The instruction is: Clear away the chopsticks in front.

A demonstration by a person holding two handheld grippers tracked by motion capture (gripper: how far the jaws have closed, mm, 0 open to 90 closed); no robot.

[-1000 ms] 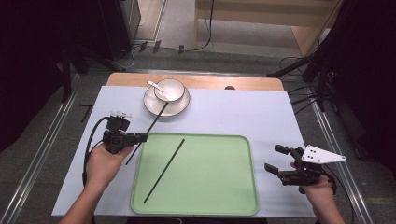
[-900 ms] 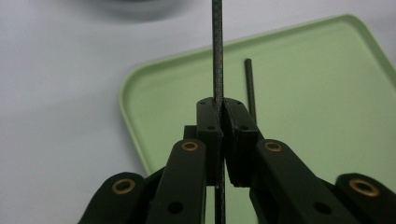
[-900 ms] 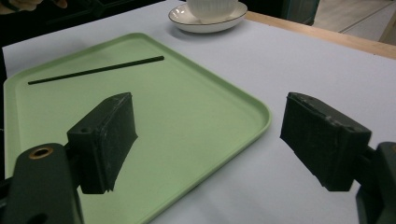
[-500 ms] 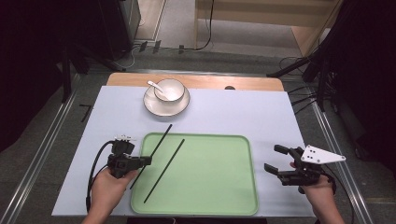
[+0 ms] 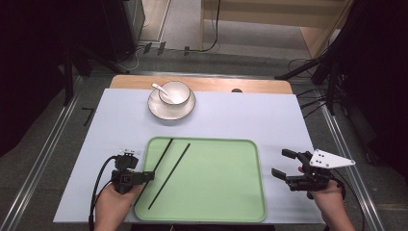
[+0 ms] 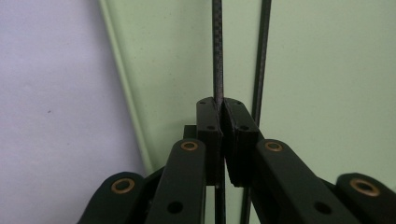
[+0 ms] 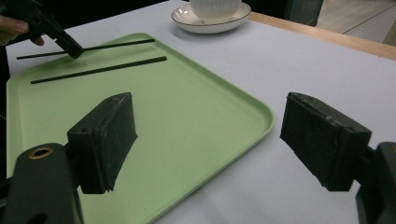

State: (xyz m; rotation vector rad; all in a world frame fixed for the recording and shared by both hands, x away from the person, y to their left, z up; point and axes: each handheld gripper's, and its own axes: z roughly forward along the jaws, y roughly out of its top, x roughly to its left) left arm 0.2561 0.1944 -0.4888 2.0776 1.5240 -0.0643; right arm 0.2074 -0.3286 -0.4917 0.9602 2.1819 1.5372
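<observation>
The held chopstick (image 5: 161, 156) sits clamped between the closed jaws of the left gripper (image 5: 146, 176), pinched near its lower end. Its long axis runs from the jaws up toward the far edge of the tray (image 5: 216, 214), slanting to the right, over the tray's left rim. In the left gripper view it runs straight ahead out of the jaws, and whether it already touches the tray floor I cannot tell. The second chopstick (image 5: 169, 175) lies flat on the tray just to its right, nearly parallel, apart from it. So the coming move likely turns on lowering and releasing the held one beside its mate, keeping the same slant.

The left hand is the nearer one by far. The right gripper (image 5: 287, 169) rests by the counter's near right corner, beyond the tray's right rim, jaws wide open and empty.

Count: two chopsticks, one tray, one bowl (image 5: 174, 92) on one saucer (image 5: 163, 112) near the far edge of the counter (image 5: 250, 115), one spoon (image 5: 159, 89) in the bowl.
</observation>
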